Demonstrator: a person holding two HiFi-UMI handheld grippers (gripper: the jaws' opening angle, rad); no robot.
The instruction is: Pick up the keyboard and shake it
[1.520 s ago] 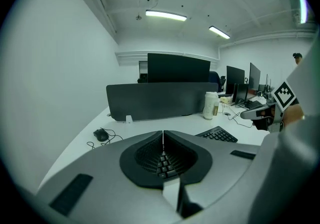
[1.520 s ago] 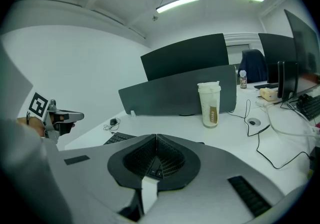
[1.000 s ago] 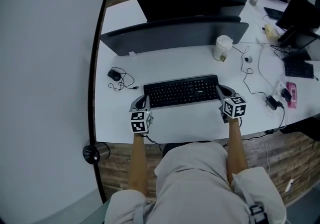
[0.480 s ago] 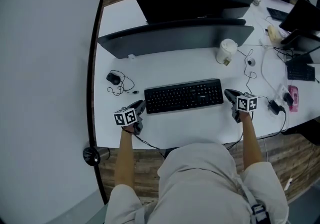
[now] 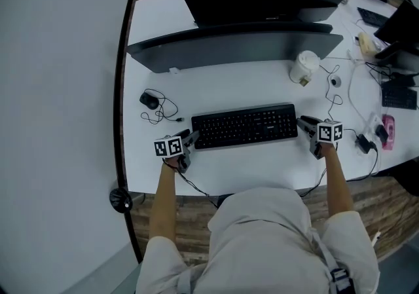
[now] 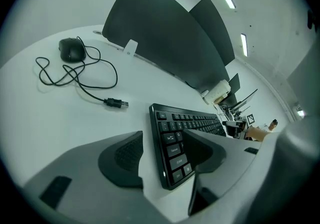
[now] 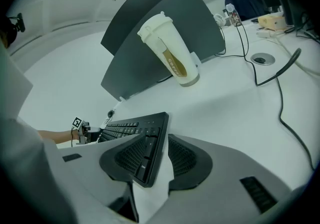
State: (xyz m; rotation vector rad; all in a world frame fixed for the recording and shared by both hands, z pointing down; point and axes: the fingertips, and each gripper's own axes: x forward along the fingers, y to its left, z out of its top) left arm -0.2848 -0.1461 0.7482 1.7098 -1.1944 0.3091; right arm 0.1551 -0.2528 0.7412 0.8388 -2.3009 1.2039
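Keyboard [image 5: 244,126] lies flat on the white desk [image 5: 262,169], close to the near edge. The left gripper [image 5: 188,140] is at its left end and the right gripper [image 5: 305,123] is at its right end. Both sets of jaws have just been opening. Each end of the keyboard sits between open jaws, and the pads do not squeeze it. Farther back on the left is a black mouse [image 5: 148,98] with its loose cord [image 5: 167,113] curled beside it. Behind the right end stands a white cup [image 5: 304,67] with a lid. Two dark screens [image 5: 236,47] stand at the back. The keyboard is black, long and thin, with rows of small keys.
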